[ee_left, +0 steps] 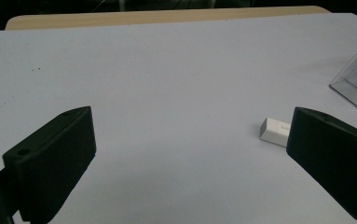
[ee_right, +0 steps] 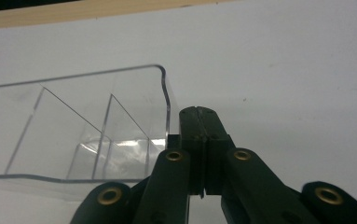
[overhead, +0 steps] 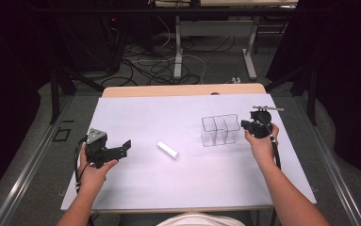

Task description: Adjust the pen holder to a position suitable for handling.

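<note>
On white table (overhead: 135, 188), right tongs (ee_right: 198, 112) pinched beside clear box (ee_right: 73, 126); left tongs (ee_left: 185, 154) wide.

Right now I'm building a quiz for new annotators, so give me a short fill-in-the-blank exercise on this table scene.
1. The left claw has its jaws ____.
2. The right claw is shut beside the clear ____ organizer.
3. The small block lying on the table is ____ in colour.
4. The organizer is divided into ____ compartments.

Missing words: open; plastic; white; three
</note>
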Demonstrator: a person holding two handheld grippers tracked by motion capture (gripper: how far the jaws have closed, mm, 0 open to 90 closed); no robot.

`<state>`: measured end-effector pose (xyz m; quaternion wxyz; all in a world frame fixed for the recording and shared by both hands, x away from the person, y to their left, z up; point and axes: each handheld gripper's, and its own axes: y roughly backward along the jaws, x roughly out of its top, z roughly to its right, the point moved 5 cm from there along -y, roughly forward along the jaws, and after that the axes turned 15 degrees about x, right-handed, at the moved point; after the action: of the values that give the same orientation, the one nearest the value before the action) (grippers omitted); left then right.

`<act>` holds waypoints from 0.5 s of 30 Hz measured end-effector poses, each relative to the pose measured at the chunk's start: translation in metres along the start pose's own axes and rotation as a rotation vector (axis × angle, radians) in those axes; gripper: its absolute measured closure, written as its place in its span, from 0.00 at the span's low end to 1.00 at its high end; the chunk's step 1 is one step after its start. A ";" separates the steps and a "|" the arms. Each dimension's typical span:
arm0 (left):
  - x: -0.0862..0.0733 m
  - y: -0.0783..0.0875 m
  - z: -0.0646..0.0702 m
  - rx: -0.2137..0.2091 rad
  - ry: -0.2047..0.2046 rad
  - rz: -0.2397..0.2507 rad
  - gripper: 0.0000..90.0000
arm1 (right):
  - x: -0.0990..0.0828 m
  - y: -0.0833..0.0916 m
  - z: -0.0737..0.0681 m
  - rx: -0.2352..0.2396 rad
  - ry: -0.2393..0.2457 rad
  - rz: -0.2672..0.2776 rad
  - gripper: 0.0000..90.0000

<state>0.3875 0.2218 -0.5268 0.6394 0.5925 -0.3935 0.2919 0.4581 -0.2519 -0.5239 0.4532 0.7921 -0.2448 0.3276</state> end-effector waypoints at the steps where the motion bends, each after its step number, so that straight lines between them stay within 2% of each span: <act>1: 0.000 0.000 0.000 0.002 -0.001 -0.004 0.01 | -0.003 -0.001 0.002 -0.002 -0.004 -0.010 1.00; 5: 0.000 -0.001 0.000 0.004 0.001 -0.004 0.01 | -0.008 -0.006 0.003 0.007 -0.018 -0.025 1.00; 6: -0.001 -0.001 0.000 0.005 0.002 -0.004 0.01 | -0.009 -0.007 0.002 0.004 -0.010 -0.028 1.00; 9: -0.001 -0.001 0.000 0.007 0.001 -0.004 0.01 | -0.011 -0.008 0.000 -0.024 -0.011 -0.028 1.00; 15: -0.001 -0.001 0.000 0.006 -0.001 -0.007 0.01 | -0.014 -0.011 -0.005 -0.015 -0.016 -0.046 1.00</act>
<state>0.3880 0.2215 -0.5279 0.6383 0.5959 -0.3909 0.2908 0.4551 -0.2407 -0.5387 0.4642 0.7968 -0.2328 0.3089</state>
